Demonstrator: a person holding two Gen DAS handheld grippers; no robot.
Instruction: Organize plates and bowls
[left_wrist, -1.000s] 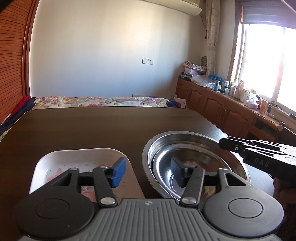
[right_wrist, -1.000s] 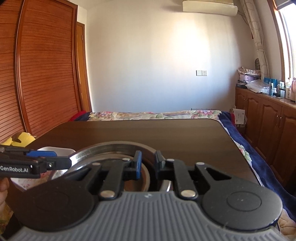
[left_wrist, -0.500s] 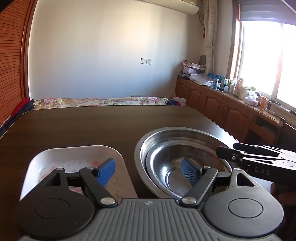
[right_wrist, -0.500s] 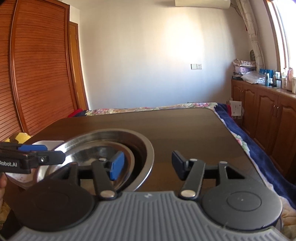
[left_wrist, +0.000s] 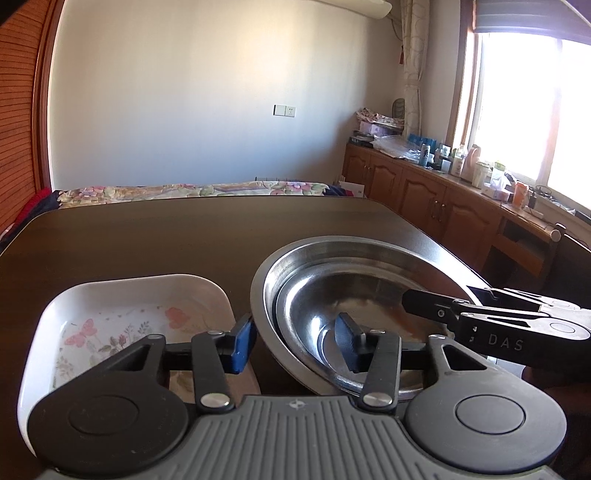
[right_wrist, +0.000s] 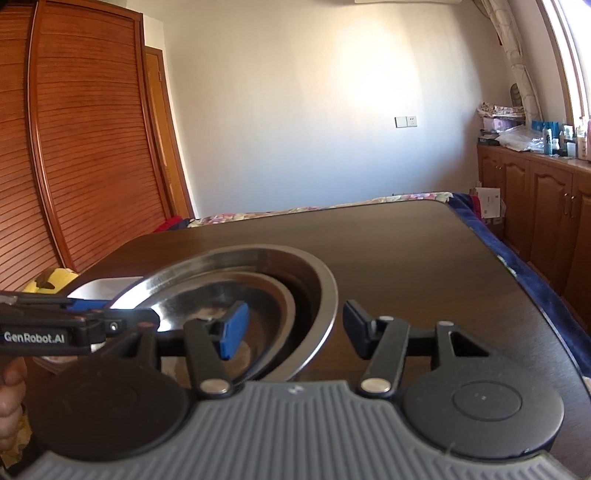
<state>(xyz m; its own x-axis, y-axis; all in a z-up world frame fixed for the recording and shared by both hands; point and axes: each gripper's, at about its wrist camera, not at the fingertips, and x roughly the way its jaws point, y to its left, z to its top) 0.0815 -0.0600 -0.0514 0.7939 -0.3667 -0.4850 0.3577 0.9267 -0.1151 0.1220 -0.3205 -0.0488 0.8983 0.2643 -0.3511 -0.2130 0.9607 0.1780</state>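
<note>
- both sets of jaws are standing wide apart and gripping nothing: the left gripper is straddling the near left rim of the large steel bowl, with its blue pad outside the wall and its dark pad inside; the right gripper is straddling the near right rim of the same bowl, blue pad inside, dark pad outside over the dark table.
- a smaller steel bowl is sitting nested inside the large steel bowl, slightly toward the near side of it.
- a white floral dish is lying just left of the large steel bowl, apparently very close to it or touching; the gap is not showing clearly.
- judging from the layout, the steel pair is looking stacked and the white floral dish is looking like the piece not yet placed.
- risk: the left gripper's blue pad is hanging between the large steel bowl and the white floral dish, so a careless close or sideways drift is likely to knock the dish or scrape the steel wall.
- risk: the polished, sloping rim is offering little purchase, so a thin pinch is liable to slip and tip the nested bowls.
- risk: both grippers are crowding one bowl, and they are risking collision if either swings across.
</note>
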